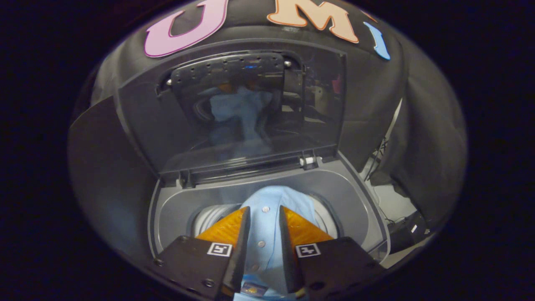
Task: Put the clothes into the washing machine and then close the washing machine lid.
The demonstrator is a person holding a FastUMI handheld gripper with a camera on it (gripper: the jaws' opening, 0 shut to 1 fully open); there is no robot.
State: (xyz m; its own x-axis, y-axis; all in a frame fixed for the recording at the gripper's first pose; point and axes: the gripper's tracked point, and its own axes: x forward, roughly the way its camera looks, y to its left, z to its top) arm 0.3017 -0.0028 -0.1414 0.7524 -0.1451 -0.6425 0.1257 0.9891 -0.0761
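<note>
A light blue buttoned shirt (267,217) hangs bunched between my two orange fingers (228,230), over the round drum opening (209,217) of a grey top-loading washing machine (355,196). My gripper (264,213) is shut on the shirt, both fingers pressing its button strip. The cloth's upper fold rises just beyond the fingertips. The machine's dark see-through lid (234,108) stands raised at the back and mirrors the blue shirt.
Black cloth walls close in behind and on both sides of the machine. To the right of the machine lie a pale floor (393,205), dark cables and a black box (403,234).
</note>
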